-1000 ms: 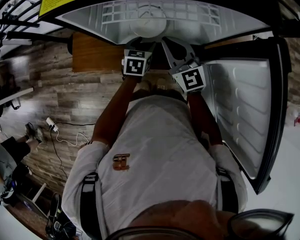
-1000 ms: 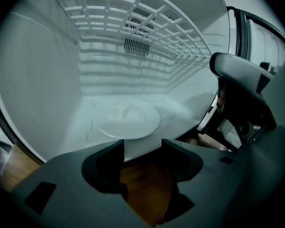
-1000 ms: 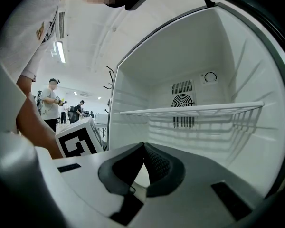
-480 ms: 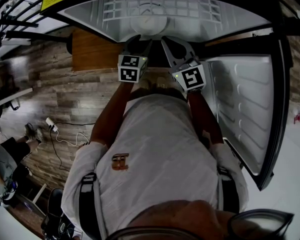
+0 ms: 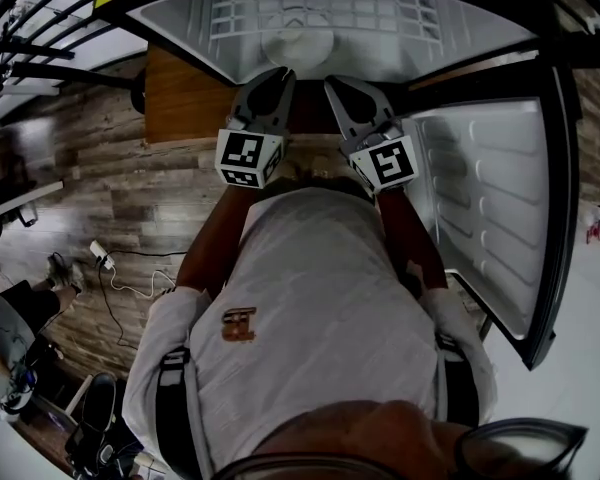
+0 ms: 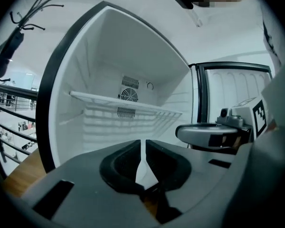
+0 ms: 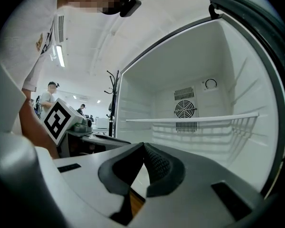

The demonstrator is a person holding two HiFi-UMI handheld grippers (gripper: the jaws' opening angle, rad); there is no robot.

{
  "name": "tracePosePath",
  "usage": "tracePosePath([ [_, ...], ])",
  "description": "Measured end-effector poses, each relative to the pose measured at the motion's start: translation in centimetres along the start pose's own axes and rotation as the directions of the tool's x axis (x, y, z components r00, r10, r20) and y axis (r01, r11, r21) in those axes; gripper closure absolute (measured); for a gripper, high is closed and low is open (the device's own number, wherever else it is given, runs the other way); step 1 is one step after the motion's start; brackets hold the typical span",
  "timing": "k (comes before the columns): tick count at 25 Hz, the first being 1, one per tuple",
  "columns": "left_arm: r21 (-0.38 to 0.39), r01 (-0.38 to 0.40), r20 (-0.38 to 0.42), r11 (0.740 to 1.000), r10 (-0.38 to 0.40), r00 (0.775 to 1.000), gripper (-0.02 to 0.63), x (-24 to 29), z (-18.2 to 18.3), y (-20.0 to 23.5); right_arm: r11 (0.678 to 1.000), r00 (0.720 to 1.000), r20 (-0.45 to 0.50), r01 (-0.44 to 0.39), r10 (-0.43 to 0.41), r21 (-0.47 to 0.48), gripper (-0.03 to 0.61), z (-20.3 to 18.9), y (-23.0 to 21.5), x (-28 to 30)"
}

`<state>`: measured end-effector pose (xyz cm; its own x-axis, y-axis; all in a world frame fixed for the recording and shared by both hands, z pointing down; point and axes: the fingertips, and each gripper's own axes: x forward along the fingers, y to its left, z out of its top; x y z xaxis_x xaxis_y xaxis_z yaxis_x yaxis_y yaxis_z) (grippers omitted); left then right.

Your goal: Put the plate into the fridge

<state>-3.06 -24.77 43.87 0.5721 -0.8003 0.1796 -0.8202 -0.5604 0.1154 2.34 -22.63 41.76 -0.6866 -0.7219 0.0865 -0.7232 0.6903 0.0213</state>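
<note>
A white plate (image 5: 298, 45) lies inside the open fridge (image 5: 230, 13), on its floor near the front. My left gripper (image 5: 271, 76) hangs just outside the fridge mouth, drawn back from the plate. Its jaws are closing and stand almost together, with nothing between them (image 6: 142, 145). My right gripper (image 5: 337, 84) is beside it, level with the fridge opening, shut and empty (image 7: 143, 146). Neither gripper view shows the plate. Each gripper view shows the other gripper at its side.
The fridge door (image 5: 500, 218) stands wide open at the right. A white wire shelf (image 6: 128, 106) (image 7: 194, 119) crosses the cabinet below a round fan grille (image 7: 184, 109). A wooden board (image 5: 185, 103) sits left of the fridge. Railings and a coat stand (image 6: 9, 51) are at the left.
My left gripper has pulled back from the plate's edge toward the person, and its jaws have come together. The plate stays in the fridge. The right gripper has hardly moved.
</note>
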Motion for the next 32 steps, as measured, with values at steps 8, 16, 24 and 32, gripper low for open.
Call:
tracePosePath([
  [8, 0.025, 0.065, 0.130, 0.998, -0.068, 0.989, 0.583, -2.3, 4.2, -2.0, 1.000, 0.998, 0.063, -0.014, 0.015, -0.005, 0.546, 2.2, 1.8, -0.9],
  [16, 0.078, 0.098, 0.207, 0.992, -0.112, 0.972, 0.594, -3.5, 6.7, -3.4, 0.999, 0.987, 0.152, -0.045, 0.047, -0.015, 0.546, 4.7, 3.2, -1.3],
  [24, 0.090, 0.124, 0.249, 0.988, -0.143, 0.958, 0.595, -4.0, 7.7, -4.5, 0.999, 0.980, 0.192, -0.044, 0.048, -0.025, 0.546, 6.1, 3.2, -1.9],
  [32, 0.092, 0.134, 0.244, 0.987, -0.153, 0.958, 0.595, -4.3, 7.2, -5.1, 0.999, 0.983, 0.182, -0.031, 0.034, -0.021, 0.546, 5.7, 3.0, -2.4],
])
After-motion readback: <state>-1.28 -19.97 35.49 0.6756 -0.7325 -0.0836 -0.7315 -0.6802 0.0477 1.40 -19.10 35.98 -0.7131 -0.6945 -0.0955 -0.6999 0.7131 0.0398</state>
